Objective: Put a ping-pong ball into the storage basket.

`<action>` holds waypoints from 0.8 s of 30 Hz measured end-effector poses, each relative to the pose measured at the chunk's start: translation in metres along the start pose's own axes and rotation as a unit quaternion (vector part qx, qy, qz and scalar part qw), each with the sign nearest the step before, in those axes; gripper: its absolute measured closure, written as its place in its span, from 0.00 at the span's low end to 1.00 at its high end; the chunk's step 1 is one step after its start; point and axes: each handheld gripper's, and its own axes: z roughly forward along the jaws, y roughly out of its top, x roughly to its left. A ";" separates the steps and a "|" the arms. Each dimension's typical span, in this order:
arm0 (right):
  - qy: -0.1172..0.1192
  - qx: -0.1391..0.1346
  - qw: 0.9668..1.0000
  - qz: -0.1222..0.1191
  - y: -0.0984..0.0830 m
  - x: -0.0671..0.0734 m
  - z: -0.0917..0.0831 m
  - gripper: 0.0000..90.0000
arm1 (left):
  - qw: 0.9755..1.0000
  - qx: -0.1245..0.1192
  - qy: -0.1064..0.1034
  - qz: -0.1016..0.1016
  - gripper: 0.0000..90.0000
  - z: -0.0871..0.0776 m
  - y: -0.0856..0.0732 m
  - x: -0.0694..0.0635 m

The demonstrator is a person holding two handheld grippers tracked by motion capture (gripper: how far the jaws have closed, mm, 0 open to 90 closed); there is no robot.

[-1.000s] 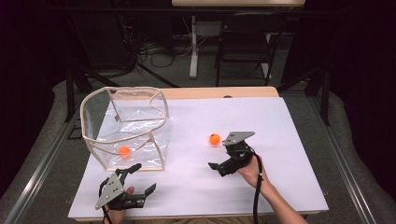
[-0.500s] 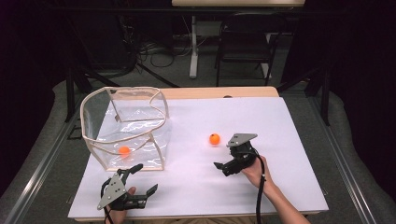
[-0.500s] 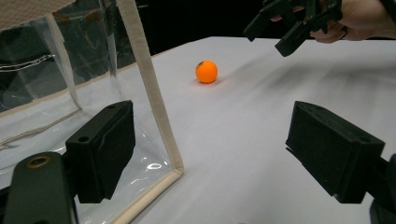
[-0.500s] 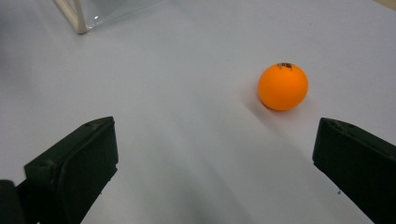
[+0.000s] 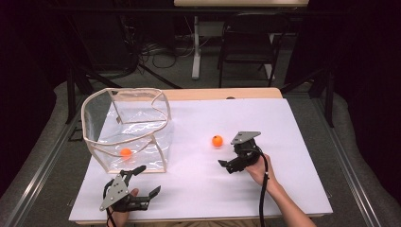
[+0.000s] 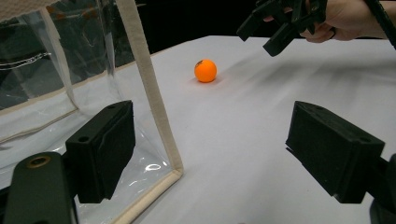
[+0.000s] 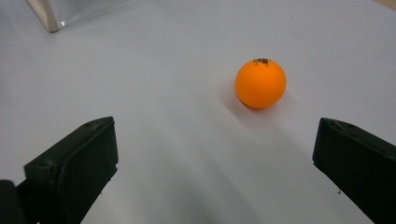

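Observation:
One orange ball (image 5: 217, 140) lies on the white table top, right of a clear soft-walled bin (image 5: 94, 142) with beige trim. A second orange ball (image 5: 125, 152) rests inside that bin. My right gripper (image 5: 231, 159) hovers just near-right of the loose ball, open and empty. In the right gripper view the ball (image 7: 260, 83) sits ahead of the right gripper (image 7: 224, 163), right of centre and beyond its jaws. My left gripper (image 5: 147, 180) is open near the front edge, below the bin's near corner (image 6: 156, 116). The left gripper view shows the ball (image 6: 205, 70) farther off.
The white sheet (image 5: 293, 156) covers the table (image 5: 213, 93), with bare room right of the ball and along the front. Dark floor, a chair (image 5: 246, 45) and cables lie beyond the far edge. In the left gripper view the right gripper (image 6: 280, 23) shows at top right.
The right hand and its gripper have shifted slightly near the loose ball. The left gripper has hardly moved. Both balls stay where they were.

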 end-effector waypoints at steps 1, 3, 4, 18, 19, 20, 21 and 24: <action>-0.001 -0.002 1.000 0.001 0.001 0.000 0.000 0.00 | 1.000 -0.001 0.000 -0.002 0.17 0.000 -0.001 0.000; -0.001 -0.006 1.000 0.000 0.003 -0.003 0.002 0.00 | 1.000 0.002 0.001 -0.002 0.17 0.000 -0.001 0.000; -0.001 -0.005 1.000 0.002 0.004 -0.004 0.003 0.00 | 1.000 0.002 0.001 -0.002 0.17 0.001 -0.001 0.000; -0.002 0.006 1.000 0.004 0.009 -0.014 0.015 0.00 | 1.000 0.003 -0.001 0.005 0.17 0.001 0.001 -0.003; -0.002 0.006 1.000 0.003 0.009 -0.015 0.016 0.00 | 1.000 0.003 0.000 0.005 0.17 0.001 0.001 -0.003; -0.001 0.005 1.000 0.003 0.010 -0.015 0.016 0.00 | 1.000 0.004 0.001 0.005 0.17 0.001 0.001 -0.003; -0.002 0.004 1.000 0.001 0.011 -0.015 0.017 0.00 | 1.000 0.002 0.001 0.003 0.17 0.002 0.001 -0.004; -0.001 0.004 1.000 0.001 0.014 -0.016 0.018 0.00 | 1.000 0.004 0.001 0.005 0.17 0.002 0.001 -0.004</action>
